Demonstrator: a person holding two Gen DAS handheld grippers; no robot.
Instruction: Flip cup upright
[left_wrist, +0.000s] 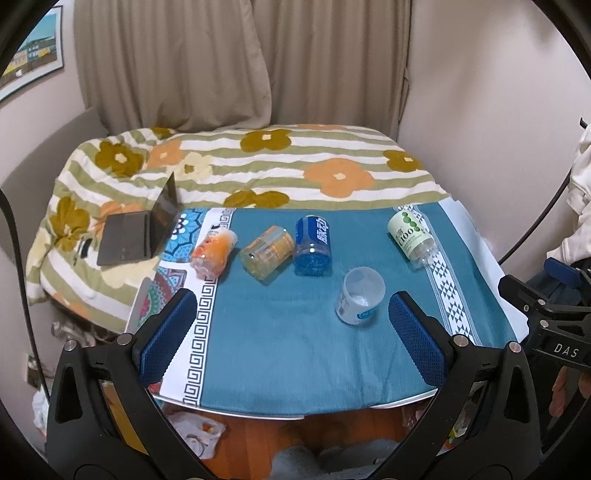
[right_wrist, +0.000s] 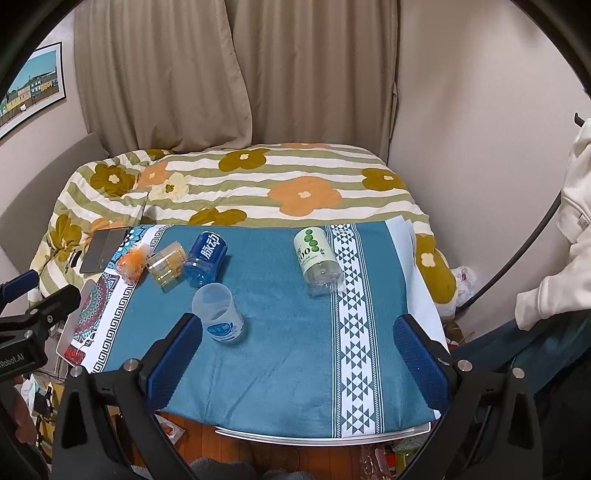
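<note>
A: Cup (left_wrist: 360, 295) stands mouth-up on the teal cloth (left_wrist: 295, 350), near the blue bottle (left_wrist: 313, 242); it looks righted already

B: Both grippers, left (left_wrist: 293, 336) and right (right_wrist: 295, 354), hang wide apart, holding nothing

A: Risk is a stray pad clipping the light cup and toppling it into the lying bottles

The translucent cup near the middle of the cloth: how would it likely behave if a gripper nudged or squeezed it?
The cup looks thin, empty plastic, so probably light and easily flexed. Standing mouth-up on soft teal cloth, it would probably tip or skid under a sideways nudge.
</note>
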